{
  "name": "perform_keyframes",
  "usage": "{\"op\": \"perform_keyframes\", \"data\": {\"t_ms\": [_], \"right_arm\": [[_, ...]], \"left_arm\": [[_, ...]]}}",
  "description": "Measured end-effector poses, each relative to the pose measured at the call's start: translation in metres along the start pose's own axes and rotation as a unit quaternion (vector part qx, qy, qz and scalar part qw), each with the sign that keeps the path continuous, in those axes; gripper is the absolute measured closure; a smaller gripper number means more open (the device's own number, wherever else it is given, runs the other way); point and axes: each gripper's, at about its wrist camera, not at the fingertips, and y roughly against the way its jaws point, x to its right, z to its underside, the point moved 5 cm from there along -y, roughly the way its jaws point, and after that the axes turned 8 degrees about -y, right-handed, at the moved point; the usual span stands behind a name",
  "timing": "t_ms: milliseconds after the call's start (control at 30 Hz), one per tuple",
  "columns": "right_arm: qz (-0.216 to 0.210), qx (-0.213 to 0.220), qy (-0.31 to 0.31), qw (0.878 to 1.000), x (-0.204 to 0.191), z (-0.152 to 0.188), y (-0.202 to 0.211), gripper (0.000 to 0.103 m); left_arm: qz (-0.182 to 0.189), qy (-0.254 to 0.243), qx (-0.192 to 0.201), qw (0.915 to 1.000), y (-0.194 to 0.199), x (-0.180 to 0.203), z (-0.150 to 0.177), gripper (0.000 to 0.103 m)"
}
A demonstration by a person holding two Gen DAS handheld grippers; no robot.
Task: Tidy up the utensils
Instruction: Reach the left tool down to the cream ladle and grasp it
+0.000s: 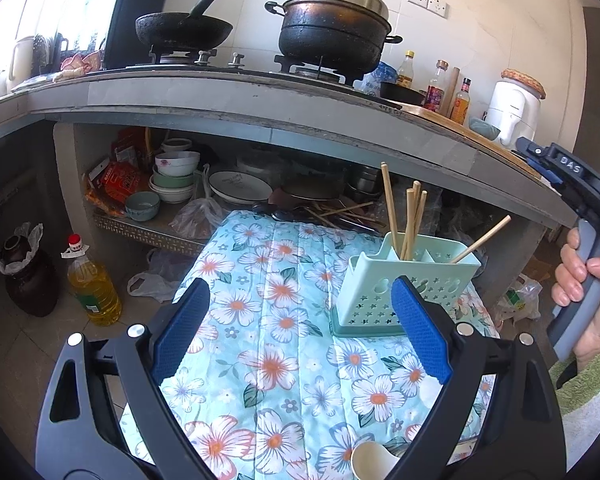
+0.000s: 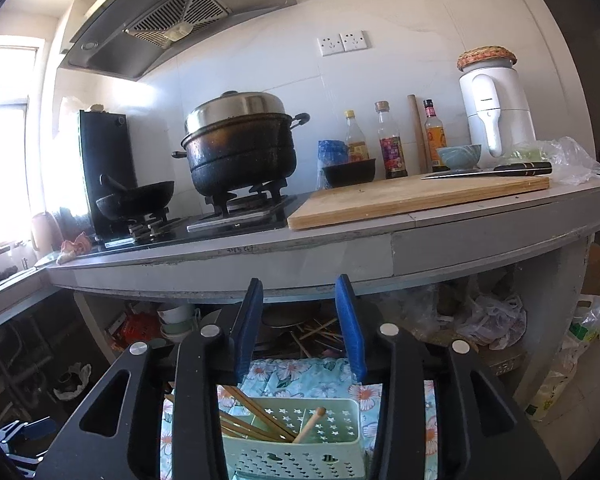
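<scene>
A mint-green perforated utensil holder [image 1: 404, 284] stands on the floral cloth [image 1: 284, 344]. Several wooden chopsticks [image 1: 408, 216] stand in it, one leaning right. A white spoon [image 1: 370, 460] lies on the cloth at the bottom edge, between my left fingers. My left gripper [image 1: 300, 320] is open and empty, low over the cloth, left of the holder. My right gripper [image 2: 298, 324] is open and empty, raised above the holder [image 2: 296, 440], whose chopsticks [image 2: 256, 416] show below it. The right gripper's body also shows at the right edge of the left wrist view [image 1: 580, 188].
A grey counter [image 2: 340, 252] with a gas stove, a wok [image 1: 184, 30], a steamer pot [image 2: 240, 148], bottles and a cutting board [image 2: 416, 196] stands behind. Bowls and plates [image 1: 176, 180] fill the shelf beneath. An oil bottle [image 1: 92, 284] and a jar stand on the floor at left.
</scene>
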Motion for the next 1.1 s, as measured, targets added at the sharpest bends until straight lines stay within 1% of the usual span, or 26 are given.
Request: {"op": "perform_keyframes", "data": {"t_ms": [67,100,167,267,400,433,567,700,767,933,1000,1100], "right_arm": [[0.003,0.001,-0.005,1.000,0.007,0.000,0.016,0.056],[0.004,0.001,-0.005,1.000,0.010,0.000,0.023,0.054],[0.002,-0.007,-0.012,1.000,0.019,0.005,0.042,0.047],[-0.013,-0.040,-0.033,0.999,0.031,0.019,0.065,0.041],[-0.011,-0.099,-0.035,0.994,0.044,0.058,0.085,0.038],[-0.007,-0.123,-0.031,0.992,0.047,0.075,0.089,0.038],[0.006,-0.187,-0.025,0.982,0.058,0.132,0.101,0.038],[0.007,-0.259,-0.024,0.965,0.063,0.193,0.111,0.037],[0.006,-0.285,-0.029,0.958,0.063,0.216,0.117,0.035],[-0.001,-0.321,-0.042,0.946,0.063,0.256,0.137,0.029],[-0.008,-0.335,-0.048,0.941,0.062,0.268,0.142,0.028],[-0.005,-0.357,-0.056,0.932,0.064,0.286,0.142,0.028]], "left_arm": [[0.001,-0.004,0.000,1.0000,0.001,0.002,0.001,0.015],[0.002,-0.006,0.000,1.0000,0.002,0.003,0.001,0.015],[0.005,-0.010,-0.003,0.9999,0.003,0.005,0.004,0.014],[0.009,-0.017,-0.015,0.9997,0.001,0.009,0.011,0.014],[0.018,-0.035,-0.040,0.9984,-0.006,0.021,0.029,0.014],[0.019,-0.039,-0.048,0.9979,-0.008,0.025,0.036,0.014],[0.025,-0.049,-0.084,0.9950,-0.017,0.035,0.066,0.014],[0.031,-0.058,-0.118,0.9908,-0.023,0.043,0.094,0.014],[0.033,-0.065,-0.131,0.9886,-0.025,0.047,0.107,0.014],[0.042,-0.065,-0.158,0.9844,-0.029,0.052,0.134,0.014],[0.046,-0.061,-0.162,0.9838,-0.030,0.052,0.140,0.014],[0.055,-0.057,-0.165,0.9831,-0.032,0.052,0.144,0.014]]}}
